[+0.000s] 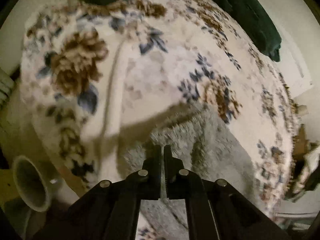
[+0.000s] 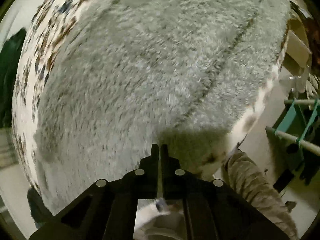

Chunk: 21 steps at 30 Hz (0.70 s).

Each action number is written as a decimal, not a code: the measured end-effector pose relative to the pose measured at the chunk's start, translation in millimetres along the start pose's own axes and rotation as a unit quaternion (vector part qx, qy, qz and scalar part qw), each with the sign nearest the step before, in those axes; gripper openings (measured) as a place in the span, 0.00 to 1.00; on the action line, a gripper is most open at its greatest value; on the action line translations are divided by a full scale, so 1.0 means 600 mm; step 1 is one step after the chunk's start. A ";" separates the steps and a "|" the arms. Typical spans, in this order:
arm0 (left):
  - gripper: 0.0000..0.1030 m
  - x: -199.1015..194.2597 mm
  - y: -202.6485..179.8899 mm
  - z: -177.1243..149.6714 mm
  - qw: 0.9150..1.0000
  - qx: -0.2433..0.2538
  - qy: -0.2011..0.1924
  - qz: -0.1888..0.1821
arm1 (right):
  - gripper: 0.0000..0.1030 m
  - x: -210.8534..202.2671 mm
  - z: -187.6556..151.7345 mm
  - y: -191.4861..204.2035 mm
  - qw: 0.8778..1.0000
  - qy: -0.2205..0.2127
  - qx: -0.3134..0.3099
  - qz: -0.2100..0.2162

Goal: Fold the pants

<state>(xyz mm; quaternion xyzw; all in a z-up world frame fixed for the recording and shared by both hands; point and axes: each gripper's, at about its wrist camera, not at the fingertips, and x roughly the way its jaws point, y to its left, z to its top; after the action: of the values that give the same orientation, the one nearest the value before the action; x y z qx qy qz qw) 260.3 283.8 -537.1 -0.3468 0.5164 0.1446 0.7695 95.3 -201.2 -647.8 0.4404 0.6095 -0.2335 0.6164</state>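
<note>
1. While the left claw (image 1: 162, 147) points steeply down, its two black fingers stand pressed together with only a thin slit between them, and the tips sit at the edge of a fluffy grey fabric.
2. That grey fluffy stuff is the inside of the pants (image 1: 200, 132); the outside is white with brown and blue flowers, spread wide ahead of the left claw on a pale surface.
3. Whether the left claw has a pinch of the fabric I cannot tell, as the tips are blurred against the pile.
4. A dark green cloth (image 1: 252, 18) lies at the far right of the left view, clear of the pants.
5. The right claw (image 2: 159, 147) is likewise closed tight, tips just over the grey lining (image 2: 150, 60), which fills nearly all of its view.
6. A beige sleeve (image 2: 252, 180) shows at the right claw's lower right, beside the flowered hem.
</note>
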 end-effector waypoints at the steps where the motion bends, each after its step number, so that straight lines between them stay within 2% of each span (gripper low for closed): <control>1: 0.02 0.006 0.002 -0.001 1.000 -0.009 0.013 -0.017 | 0.04 0.005 -0.002 -0.001 1.000 0.013 0.002 0.010; 2: 0.06 0.011 0.002 -0.001 0.999 -0.016 0.025 -0.032 | 0.08 0.007 0.000 -0.003 1.000 0.020 0.006 0.017; 3: 0.10 0.017 -0.003 -0.002 0.998 -0.020 0.038 -0.043 | 0.18 0.011 0.002 -0.006 0.999 0.026 0.016 0.031; 4: 0.21 0.022 -0.010 -0.003 0.998 -0.020 0.042 -0.049 | 0.26 0.013 0.014 -0.019 0.998 0.026 0.025 0.042; 5: 0.31 0.026 -0.020 -0.004 0.997 -0.017 0.040 -0.058 | 0.43 0.020 0.039 -0.030 0.998 0.024 0.033 0.049; 6: 0.36 0.031 -0.028 -0.005 0.997 -0.014 0.040 -0.060 | 0.49 0.023 0.043 -0.034 0.997 0.021 0.044 0.057; 7: 0.41 0.039 -0.034 -0.005 0.997 -0.012 0.044 -0.057 | 0.49 0.028 0.047 -0.037 0.996 0.020 0.054 0.064; 11: 0.38 0.088 -0.049 -0.006 0.997 -0.017 0.059 -0.040 | 0.49 0.060 0.089 -0.054 0.994 0.023 0.088 0.062; 12: 0.32 0.095 -0.052 -0.007 0.998 -0.015 0.056 -0.037 | 0.42 0.064 0.091 -0.058 0.994 0.016 0.094 0.055; 13: 0.07 0.098 -0.058 -0.007 0.998 -0.007 0.050 -0.038 | 0.34 0.060 0.089 -0.058 0.994 0.004 0.095 0.047; 14: 0.06 0.097 -0.062 -0.006 0.998 0.003 0.046 -0.037 | 0.14 0.058 0.088 -0.058 0.995 -0.004 0.092 0.040; 18: 0.05 0.051 -0.067 -0.006 0.999 0.029 0.002 -0.037 | 0.07 0.028 0.077 -0.042 0.998 -0.033 0.056 0.019; 21: 0.05 0.017 -0.054 -0.008 0.999 0.026 -0.007 -0.039 | 0.06 -0.004 0.060 -0.034 0.998 -0.044 0.040 0.017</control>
<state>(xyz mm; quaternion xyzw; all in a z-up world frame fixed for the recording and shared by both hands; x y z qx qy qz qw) 280.3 255.9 -534.5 -0.3455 0.5008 0.1038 0.7868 97.7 -242.0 -655.5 0.4642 0.5645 -0.2663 0.6284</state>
